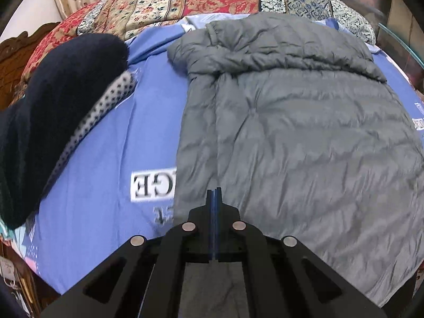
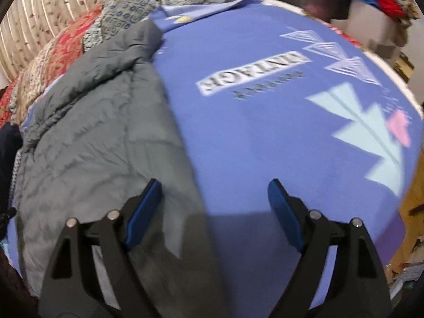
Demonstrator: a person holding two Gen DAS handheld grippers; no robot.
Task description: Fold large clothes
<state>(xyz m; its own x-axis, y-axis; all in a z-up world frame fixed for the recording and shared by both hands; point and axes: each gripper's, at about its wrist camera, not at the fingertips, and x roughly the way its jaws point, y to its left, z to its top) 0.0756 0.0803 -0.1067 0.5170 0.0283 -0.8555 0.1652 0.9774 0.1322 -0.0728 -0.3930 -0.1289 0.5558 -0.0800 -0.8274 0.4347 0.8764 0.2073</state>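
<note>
The gray puffy jacket [image 1: 291,132] lies flat on the blue bedsheet [image 1: 106,145], so the left gripper [image 1: 214,193], squeezed tight with nothing inside, and the right gripper [image 2: 214,201], spread wide and empty, hover above it, likely ready to fold.

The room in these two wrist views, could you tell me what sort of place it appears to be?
Most likely a home bedroom. A grey puffer jacket lies on a bed spread with a blue printed sheet, patterned pillows sit at the far end, and a carved wooden headboard shows at the left edge.
</note>
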